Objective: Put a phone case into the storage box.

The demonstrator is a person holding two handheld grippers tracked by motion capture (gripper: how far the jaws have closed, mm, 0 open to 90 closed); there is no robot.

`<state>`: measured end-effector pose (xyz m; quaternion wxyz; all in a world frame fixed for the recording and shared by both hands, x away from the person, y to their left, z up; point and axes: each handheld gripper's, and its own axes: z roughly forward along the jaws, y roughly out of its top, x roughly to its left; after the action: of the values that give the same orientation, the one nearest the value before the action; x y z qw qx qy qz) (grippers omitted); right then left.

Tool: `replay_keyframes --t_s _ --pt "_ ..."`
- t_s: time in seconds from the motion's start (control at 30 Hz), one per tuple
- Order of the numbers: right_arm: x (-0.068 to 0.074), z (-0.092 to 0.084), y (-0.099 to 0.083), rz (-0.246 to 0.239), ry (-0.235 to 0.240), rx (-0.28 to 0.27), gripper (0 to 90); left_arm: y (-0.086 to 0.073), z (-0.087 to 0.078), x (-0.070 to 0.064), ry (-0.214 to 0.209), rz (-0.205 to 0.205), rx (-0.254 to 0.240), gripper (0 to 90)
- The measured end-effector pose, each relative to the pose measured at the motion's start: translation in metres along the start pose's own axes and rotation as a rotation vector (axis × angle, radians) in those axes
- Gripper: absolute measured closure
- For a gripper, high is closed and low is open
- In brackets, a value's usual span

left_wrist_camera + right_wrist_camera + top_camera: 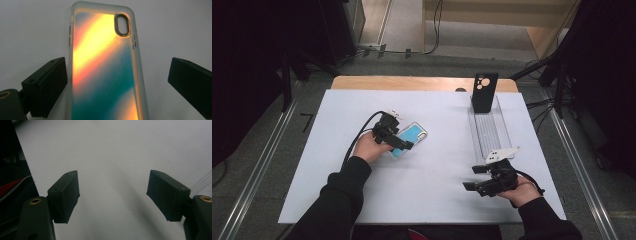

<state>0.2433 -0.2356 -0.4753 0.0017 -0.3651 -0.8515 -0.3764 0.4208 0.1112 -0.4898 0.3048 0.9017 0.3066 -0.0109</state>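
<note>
In the high view, the left gripper (398,139) sits left of centre of the frame, held over the white table (337,165). Just under and beside its jaws lies the iridescent phone case (411,137), flat on the table and slanting up to the right. At the lower right of the frame the right gripper (476,178) is held low over the table, with its jaws pointing left and nothing between them. Above it a clear tray (488,131) runs up the right side of the frame, and a black phone case (484,92) stands upright at its far end.

In the left gripper view, the iridescent phone case (105,70) fills the middle of the frame, camera cut-out at the upper right. The two black jaws stand wide at the lower left and lower right; the left one lies close beside the case's edge and the right one stands clear of it, so nothing is gripped.

In the right gripper view, the jaws stand well apart over bare white table (112,157), holding nothing.
</note>
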Motion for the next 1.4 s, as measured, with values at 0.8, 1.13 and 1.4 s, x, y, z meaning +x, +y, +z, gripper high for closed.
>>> replay_keyframes --t_s 0.8,1.13,1.4 --pt "0.0 0.001 -0.001 -0.003 -0.015 0.005 24.0 -0.005 0.009 -0.021 0.215 0.093 0.02 15.6" --pt "0.0 0.001 0.0 -0.013 -0.009 -0.013 23.4 -0.004 0.008 -0.02 0.21 0.071 0.021 16.8" --pt "0.001 0.0 0.0 -0.028 -0.014 -0.04 23.1 -0.003 -0.014 -0.013 0.143 0.002 -0.029 16.8"
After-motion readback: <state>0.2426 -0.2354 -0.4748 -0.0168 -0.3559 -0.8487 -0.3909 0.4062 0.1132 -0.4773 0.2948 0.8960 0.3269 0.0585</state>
